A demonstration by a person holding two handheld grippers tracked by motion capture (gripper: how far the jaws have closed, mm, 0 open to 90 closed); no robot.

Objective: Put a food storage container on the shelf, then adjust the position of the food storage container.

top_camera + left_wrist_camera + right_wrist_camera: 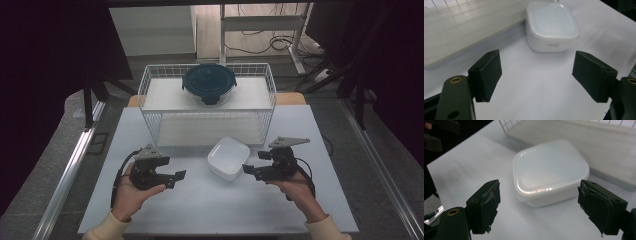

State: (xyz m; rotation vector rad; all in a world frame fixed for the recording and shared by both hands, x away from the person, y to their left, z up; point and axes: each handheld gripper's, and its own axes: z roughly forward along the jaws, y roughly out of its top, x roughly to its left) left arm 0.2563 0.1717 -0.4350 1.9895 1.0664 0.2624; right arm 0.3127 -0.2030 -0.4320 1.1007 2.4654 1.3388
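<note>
One white container (228, 158), one lidded round bowl (209, 83), one wire basket (150, 85).

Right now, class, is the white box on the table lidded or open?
Lidded: a smooth white lid covers the box edge to edge, hiding its inside.

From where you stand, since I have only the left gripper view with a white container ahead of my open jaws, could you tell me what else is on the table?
Observer: Beyond the white container stands a white wire basket, and on top of it sits a round glass container with a dark blue lid.
Operator: Thank you. Where is the right gripper?
Observer: The right gripper sits just right of the white container, jaws open and pointed at it.
Operator: Is it touching the container?
Observer: In the right gripper view a gap of table shows between both jaws and the container, so it is not touching.
</note>
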